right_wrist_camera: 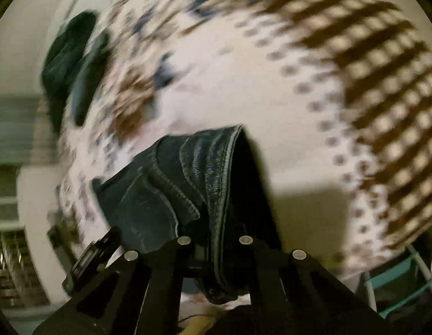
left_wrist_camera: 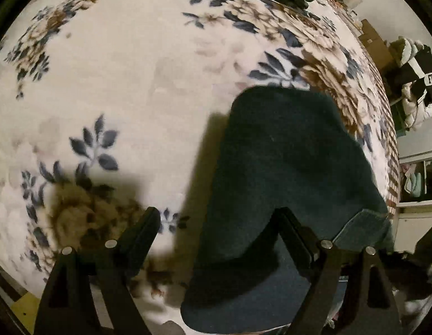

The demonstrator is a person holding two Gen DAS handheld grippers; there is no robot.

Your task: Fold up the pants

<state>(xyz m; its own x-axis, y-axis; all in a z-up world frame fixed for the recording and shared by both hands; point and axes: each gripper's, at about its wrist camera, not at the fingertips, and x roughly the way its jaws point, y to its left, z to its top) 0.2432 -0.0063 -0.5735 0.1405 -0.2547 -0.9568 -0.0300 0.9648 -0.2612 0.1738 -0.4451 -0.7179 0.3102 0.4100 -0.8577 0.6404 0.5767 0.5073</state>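
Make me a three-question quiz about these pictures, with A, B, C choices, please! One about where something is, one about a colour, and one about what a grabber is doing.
1. Where do the pants lie?
A. on a flowered blanket
B. in a basket
C. on a chair

2. What colour are the pants?
A. red
B. dark blue
C. yellow

3. What is the right gripper doing?
A. hanging open over nothing
B. holding a cup
C. pinching denim

Answers:
1 A, the flowered blanket spreads beneath them.
2 B, the denim looks dark blue in both views.
3 C, cloth bunches between its fingers, while the left gripper stands wide open.
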